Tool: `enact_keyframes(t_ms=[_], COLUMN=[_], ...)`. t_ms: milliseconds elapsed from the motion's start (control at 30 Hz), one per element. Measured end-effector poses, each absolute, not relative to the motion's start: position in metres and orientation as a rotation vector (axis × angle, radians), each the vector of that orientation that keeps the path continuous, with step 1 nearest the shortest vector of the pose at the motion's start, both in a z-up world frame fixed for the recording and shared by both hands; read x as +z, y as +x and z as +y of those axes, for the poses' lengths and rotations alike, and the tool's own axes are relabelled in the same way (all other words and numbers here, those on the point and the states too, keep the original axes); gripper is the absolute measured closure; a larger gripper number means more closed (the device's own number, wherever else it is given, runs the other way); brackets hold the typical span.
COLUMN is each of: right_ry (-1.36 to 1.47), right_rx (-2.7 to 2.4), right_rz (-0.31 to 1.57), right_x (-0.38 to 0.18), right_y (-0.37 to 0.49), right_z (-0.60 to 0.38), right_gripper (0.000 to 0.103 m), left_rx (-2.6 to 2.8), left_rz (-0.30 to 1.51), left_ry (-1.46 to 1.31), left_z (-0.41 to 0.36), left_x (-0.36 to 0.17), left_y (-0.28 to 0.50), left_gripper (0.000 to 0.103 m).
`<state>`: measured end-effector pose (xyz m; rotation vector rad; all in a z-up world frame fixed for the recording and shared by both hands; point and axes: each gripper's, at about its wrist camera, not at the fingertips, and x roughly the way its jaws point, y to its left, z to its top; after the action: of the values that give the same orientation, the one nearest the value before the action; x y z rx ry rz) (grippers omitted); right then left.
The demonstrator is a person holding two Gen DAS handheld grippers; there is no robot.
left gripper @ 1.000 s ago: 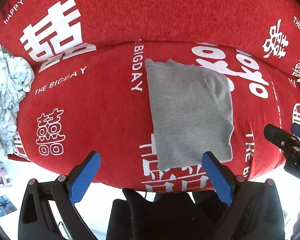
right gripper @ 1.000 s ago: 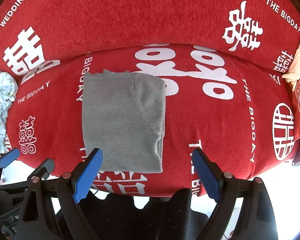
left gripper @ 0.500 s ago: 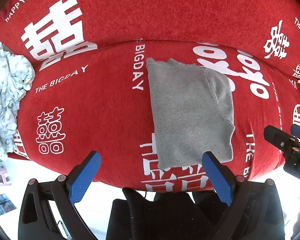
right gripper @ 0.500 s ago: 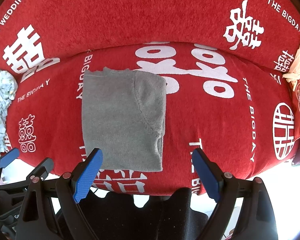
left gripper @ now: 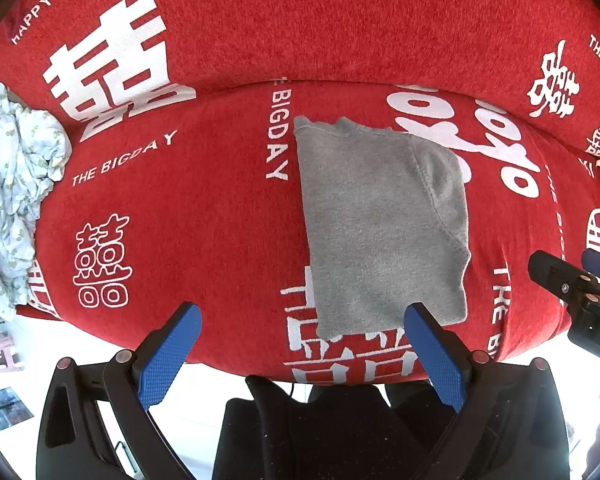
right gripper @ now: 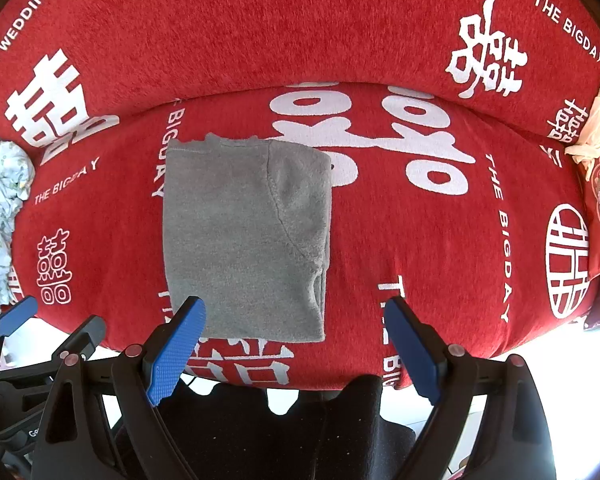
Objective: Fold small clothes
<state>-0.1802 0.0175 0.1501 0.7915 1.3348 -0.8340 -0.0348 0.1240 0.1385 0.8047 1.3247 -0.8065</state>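
The grey garment (right gripper: 246, 240) lies folded into a neat rectangle on the red cover (right gripper: 420, 248), while both grippers, left (left gripper: 300, 352) and right (right gripper: 296, 344), hang wide and empty, and the pale heap (left gripper: 8, 184) at nine o'clock is perhaps unfolded clothes.

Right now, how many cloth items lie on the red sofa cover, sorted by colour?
Grey folded fleece garment: 1
Pale blue patterned crumpled cloth: 1
Cream crumpled cloth: 1
Total: 3
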Motion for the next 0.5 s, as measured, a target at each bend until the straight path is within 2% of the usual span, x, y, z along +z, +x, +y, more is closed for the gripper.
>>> enact_keyframes(t_ms=[500], right_ry=[0.793], right_rx=[-0.833], right_rz=[1.335], right_x=[0.1497], right_y=[-0.1788], right_z=[0.0199], right_gripper=[0.011], left_rx=[-0.792], left_rz=[1.304], left_ry=[0.803], left_z=[0.1260], left_x=[0.1407], left_y=[-0.0364], left_gripper=[0.002])
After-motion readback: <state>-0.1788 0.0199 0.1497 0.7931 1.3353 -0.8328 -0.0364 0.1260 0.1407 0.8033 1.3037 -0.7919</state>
